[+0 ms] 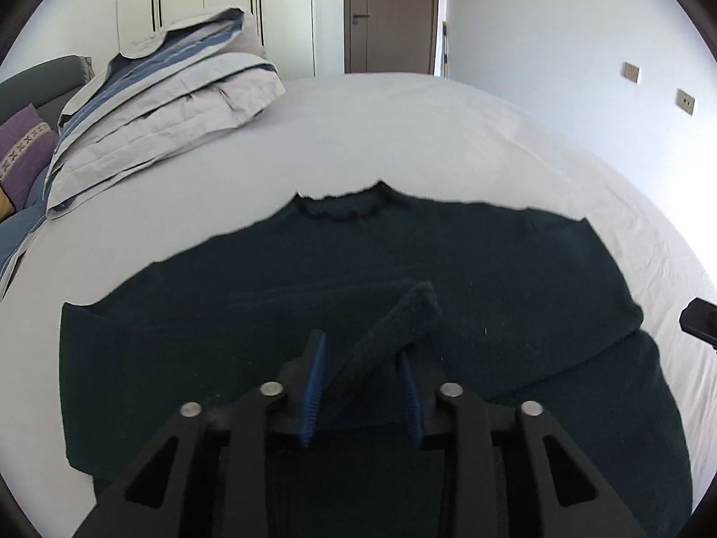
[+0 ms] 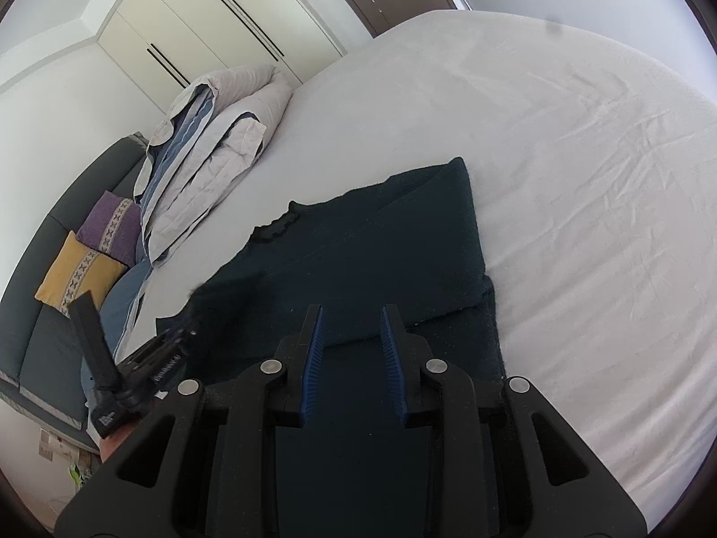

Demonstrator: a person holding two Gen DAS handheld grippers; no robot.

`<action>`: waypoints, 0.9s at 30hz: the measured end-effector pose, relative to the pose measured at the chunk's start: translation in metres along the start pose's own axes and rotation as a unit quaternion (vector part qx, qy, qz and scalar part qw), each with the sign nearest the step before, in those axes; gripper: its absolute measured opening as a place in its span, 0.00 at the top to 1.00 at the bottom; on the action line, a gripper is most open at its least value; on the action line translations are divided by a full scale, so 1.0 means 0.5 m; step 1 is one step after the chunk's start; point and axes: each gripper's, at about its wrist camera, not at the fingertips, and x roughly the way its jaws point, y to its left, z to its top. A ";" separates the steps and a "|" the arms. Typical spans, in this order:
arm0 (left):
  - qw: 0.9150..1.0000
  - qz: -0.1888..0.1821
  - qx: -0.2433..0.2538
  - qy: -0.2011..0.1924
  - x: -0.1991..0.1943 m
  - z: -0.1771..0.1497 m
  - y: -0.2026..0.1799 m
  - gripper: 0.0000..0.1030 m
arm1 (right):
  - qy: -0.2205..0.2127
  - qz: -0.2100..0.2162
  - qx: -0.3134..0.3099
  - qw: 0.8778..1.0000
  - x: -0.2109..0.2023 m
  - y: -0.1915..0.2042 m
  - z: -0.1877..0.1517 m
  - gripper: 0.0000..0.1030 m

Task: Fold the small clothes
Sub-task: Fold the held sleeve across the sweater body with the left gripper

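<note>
No legible text, brand, number or sign in either view. In the right wrist view, a small pale marking sits on the black plastic base of the left gripper's handle [image 2: 104, 417], down-left of the dark green knitted sweater [image 2: 358, 251]; it is too small and blurred to read. The sweater carries no visible label.

Soft daylight is thrown across the white bed [image 2: 560, 143], blown out to glare at the far right. The dark sweater [image 1: 403, 269] is rendered nearly detailless. Straight lines are bowed by fisheye distortion, and corners are vignetted black.
</note>
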 end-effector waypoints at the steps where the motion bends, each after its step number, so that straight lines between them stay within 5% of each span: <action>1: 1.000 0.003 0.000 0.006 0.005 -0.012 -0.001 0.49 | 0.007 0.001 0.000 1.000 0.010 0.000 -0.002 0.75; 4: 1.000 0.003 -0.004 0.005 -0.003 -0.031 0.014 0.26 | 0.027 0.008 0.001 1.000 0.050 0.013 -0.002 0.74; 8: 0.999 -0.025 -0.023 -0.012 -0.054 -0.063 0.060 0.16 | 0.057 0.038 -0.008 0.998 0.123 0.066 0.007 0.55; 13: 0.996 -0.046 -0.068 -0.023 -0.116 -0.113 0.135 0.15 | 0.112 0.083 -0.006 0.990 0.244 0.146 0.021 0.50; 19: 0.985 -0.039 -0.165 -0.042 -0.165 -0.133 0.291 0.16 | 0.169 0.064 -0.010 0.984 0.380 0.210 0.025 0.50; 24: 0.975 -0.013 -0.216 -0.053 -0.180 -0.138 0.407 0.18 | 0.187 0.006 -0.062 0.980 0.432 0.248 0.003 0.84; 27: 0.968 -0.009 -0.245 -0.049 -0.175 -0.144 0.455 0.20 | 0.171 -0.002 -0.081 0.982 0.425 0.262 0.000 0.93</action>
